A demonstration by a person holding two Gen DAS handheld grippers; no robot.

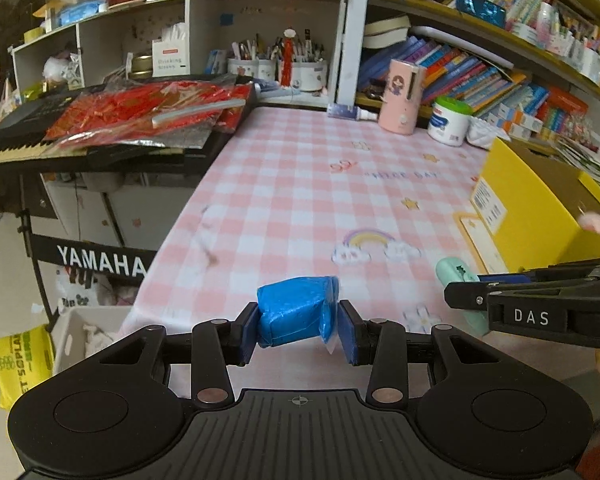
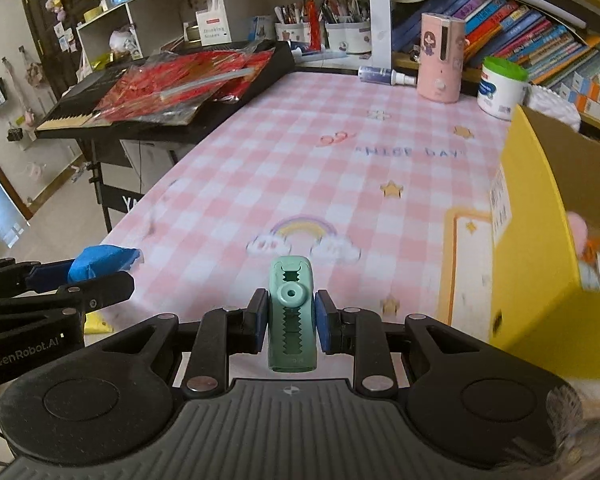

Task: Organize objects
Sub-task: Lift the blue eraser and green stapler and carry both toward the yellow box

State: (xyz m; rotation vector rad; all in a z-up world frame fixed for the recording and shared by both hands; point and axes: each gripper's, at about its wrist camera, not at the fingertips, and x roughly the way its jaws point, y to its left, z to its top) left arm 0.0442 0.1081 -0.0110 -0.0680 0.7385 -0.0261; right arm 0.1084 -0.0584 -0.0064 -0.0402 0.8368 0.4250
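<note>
blue packet [image 1: 296, 312] clamped in left claw [image 1: 298, 326]

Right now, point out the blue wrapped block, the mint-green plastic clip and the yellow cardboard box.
blue wrapped block [image 1: 296, 312]: left wrist view, front face.
mint-green plastic clip [image 2: 292, 312]: right wrist view, upper body by the round hole.
yellow cardboard box [image 2: 536, 248]: right wrist view, outer side wall.

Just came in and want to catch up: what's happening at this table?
A person is tidying with a gripper in each hand. The left gripper is shut on a blue wrapped packet; the right gripper is shut on a mint-green clip-like gadget. Both are held above the pink checked tablecloth, beside an open yellow box.
</note>
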